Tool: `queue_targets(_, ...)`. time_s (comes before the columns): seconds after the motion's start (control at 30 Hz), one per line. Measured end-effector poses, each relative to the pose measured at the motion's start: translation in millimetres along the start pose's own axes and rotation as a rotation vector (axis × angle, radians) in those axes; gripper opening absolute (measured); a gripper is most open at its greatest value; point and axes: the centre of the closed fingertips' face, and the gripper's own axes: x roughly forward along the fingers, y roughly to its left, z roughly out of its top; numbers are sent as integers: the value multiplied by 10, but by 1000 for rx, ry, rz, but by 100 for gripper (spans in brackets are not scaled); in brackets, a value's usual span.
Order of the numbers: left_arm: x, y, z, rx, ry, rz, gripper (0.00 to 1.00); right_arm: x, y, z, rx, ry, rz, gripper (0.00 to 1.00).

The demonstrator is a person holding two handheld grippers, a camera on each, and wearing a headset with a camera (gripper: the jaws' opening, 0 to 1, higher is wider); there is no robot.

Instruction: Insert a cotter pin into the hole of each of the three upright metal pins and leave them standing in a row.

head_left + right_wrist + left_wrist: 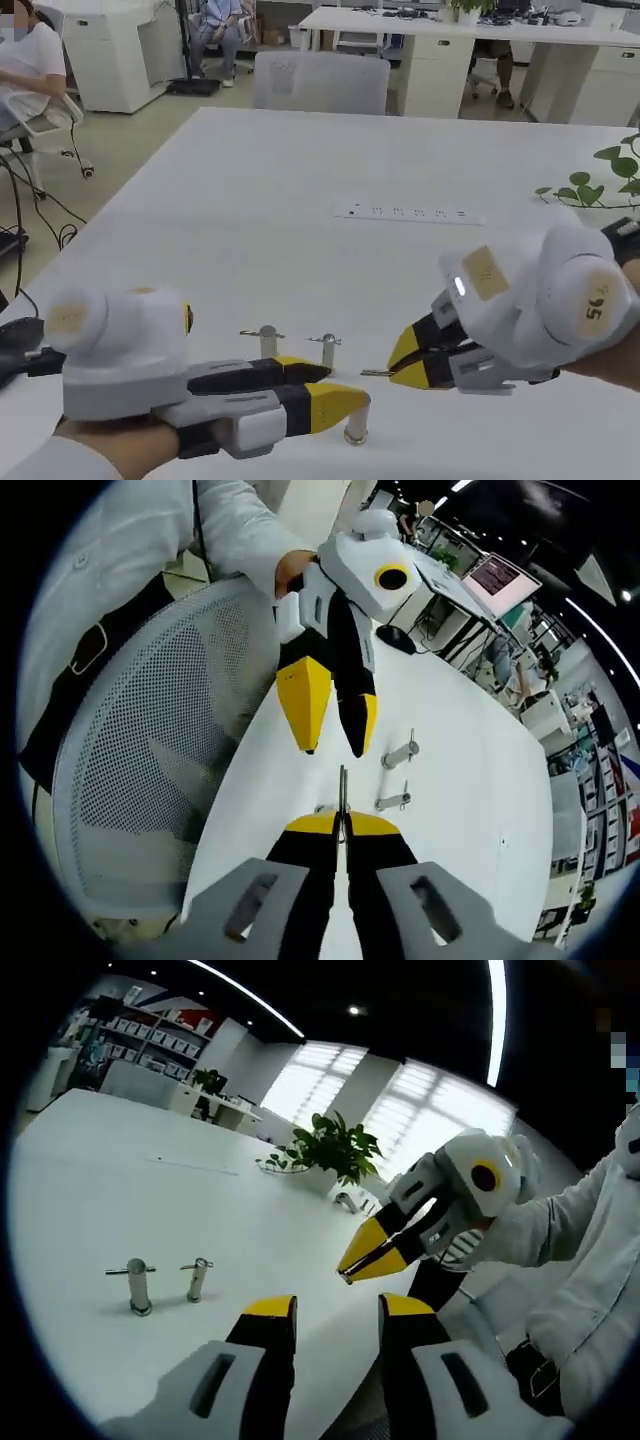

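White table (300, 190) inspected: your left gripper (337, 1306) gapes empty, your right gripper (345, 823) is clamped on a cotter pin (342, 788), first pin (268, 342) and second pin (328, 352) are already cottered, and third pin (355, 434), just beside the left jaw, is outstanding.

Both units match: left gripper (347, 388) and right gripper (392, 371) have bulky white-grey plastic shells, black jaw arms and 2 yellow wedge tips each. The right gripper shell carries a round tan disc (595, 310) marked 95, a yellow square sticker (485, 272) and a small lit white light (460, 287). The left gripper shell has a yellow ring (392, 577) with a black centre. The person wears white long sleeves (600, 1250), with a thin black strap (197, 540) over the white top.
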Motion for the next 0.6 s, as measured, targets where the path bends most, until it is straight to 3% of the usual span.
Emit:
queue_targets(0.1,33,-13,-37,-60,14,-8,23,15,15,-7,-37,22,-11,3)
queue_targets(0.3,122,-62,-69,-170,3,-34,20,32,53,23,-79,39,-22,3)
queue_targets(0.6,176,-62,-74,-206,8,-27,12,39,65,85,-111,44,-33,3)
